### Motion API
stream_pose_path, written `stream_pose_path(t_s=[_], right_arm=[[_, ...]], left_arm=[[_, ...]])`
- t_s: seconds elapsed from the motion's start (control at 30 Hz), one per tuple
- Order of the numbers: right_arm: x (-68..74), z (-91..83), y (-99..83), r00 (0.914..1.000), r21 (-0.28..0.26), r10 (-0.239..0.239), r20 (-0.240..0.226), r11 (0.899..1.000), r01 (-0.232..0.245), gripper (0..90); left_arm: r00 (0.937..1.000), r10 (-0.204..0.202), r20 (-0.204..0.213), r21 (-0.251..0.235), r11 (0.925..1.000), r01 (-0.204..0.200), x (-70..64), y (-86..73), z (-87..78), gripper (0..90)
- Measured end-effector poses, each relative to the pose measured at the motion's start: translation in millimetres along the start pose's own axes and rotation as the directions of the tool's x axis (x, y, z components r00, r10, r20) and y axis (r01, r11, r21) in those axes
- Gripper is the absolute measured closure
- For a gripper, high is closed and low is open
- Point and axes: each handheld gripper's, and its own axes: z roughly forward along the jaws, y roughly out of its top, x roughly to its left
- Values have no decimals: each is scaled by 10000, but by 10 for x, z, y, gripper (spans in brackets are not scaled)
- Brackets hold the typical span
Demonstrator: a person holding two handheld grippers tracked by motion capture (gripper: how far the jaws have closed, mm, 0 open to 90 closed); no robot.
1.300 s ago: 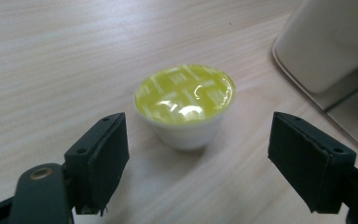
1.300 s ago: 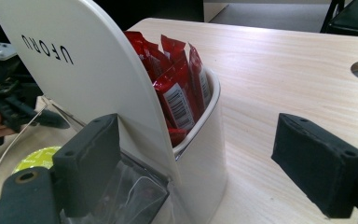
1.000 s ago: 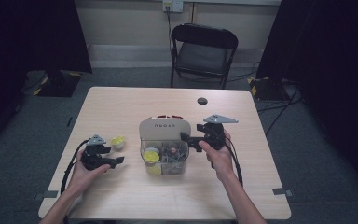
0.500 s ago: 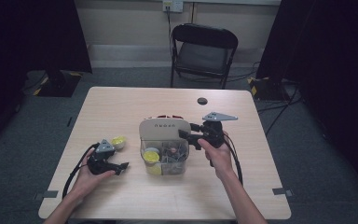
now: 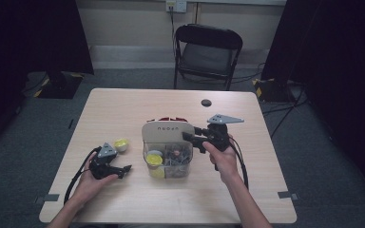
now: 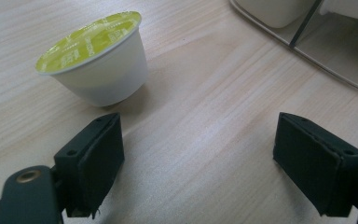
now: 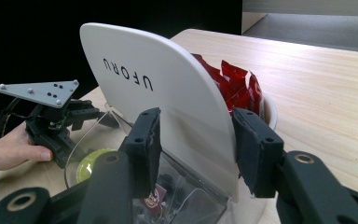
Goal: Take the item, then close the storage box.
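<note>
The left tool [image 5: 123,168] has been drawn back toward the near left part of the pale wooden surface [image 5: 123,109] since a second ago, and it now lies lower and closer to the near edge. Its jaws are spread wide with nothing between them. The small white capsule with a yellow-green foil lid [image 6: 95,59] is left standing on the surface just beyond the jaws, apart from both pads, a little to the left of the clear plastic compartment organiser with a white lid [image 5: 167,152]. This suggests the capsule is not yet grasped, and that a fresh approach is being lined up.

The right tool [image 7: 196,140] has barely moved. Its jaws are set on either side of the raised white lid [image 7: 158,88], part open; whether the pads actually press on the lid cannot be told. The red sachets [image 7: 233,81] are seen behind the lid.
</note>
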Motion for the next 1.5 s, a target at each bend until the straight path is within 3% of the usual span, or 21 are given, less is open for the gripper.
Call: stream_pose_path(t_s=[0.7,1.5], right_arm=[[59,-50,-53,9997,145,-101,-226,9998,104,518],[129,-69,-121,9990,366,-167,-425,9992,182,393]], left_arm=[[10000,-14,7,4,10000,14,0,1,2,154],[10000,19,42,16,10000,-19,7,4,8,149]])
